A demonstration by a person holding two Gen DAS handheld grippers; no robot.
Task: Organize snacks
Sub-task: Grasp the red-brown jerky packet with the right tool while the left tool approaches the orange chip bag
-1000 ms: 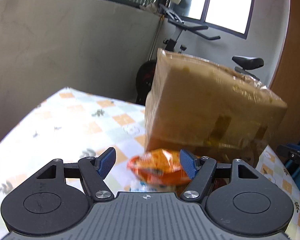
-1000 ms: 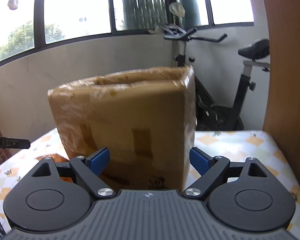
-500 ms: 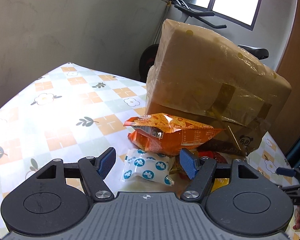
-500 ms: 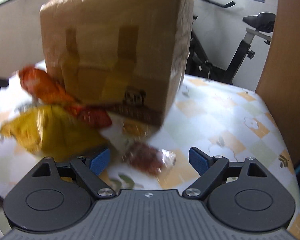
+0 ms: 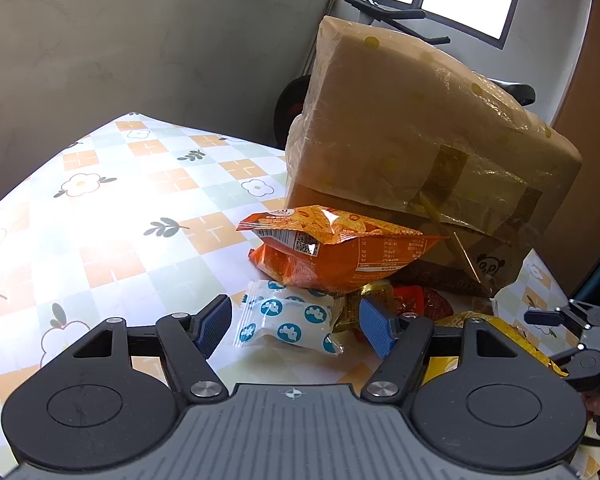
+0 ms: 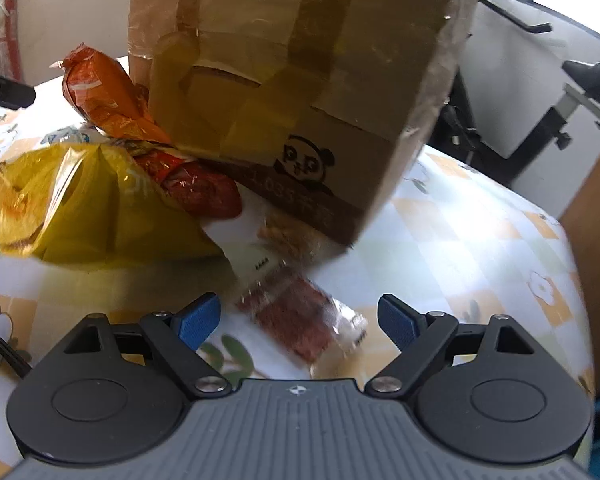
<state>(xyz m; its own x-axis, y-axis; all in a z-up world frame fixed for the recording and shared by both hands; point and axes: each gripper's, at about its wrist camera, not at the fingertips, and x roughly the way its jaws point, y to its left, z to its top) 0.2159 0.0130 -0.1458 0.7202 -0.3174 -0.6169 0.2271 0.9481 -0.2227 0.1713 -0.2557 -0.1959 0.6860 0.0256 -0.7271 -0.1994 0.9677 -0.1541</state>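
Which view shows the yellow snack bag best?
The right wrist view: the yellow snack bag lies nearly whole at the left, beside the cardboard box. The left wrist view shows only a sliver behind the hand-held gripper.

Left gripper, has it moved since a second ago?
Yes. The left gripper has tipped down and closed in: against the cardboard box, the blue-dotted white packet now sits between its fingers.

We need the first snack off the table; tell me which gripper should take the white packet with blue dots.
Left. The left gripper is open with the white blue-dotted packet lying between its fingers. The right gripper is open too, but faces a reddish clear-wrapped snack, with the yellow bag between.
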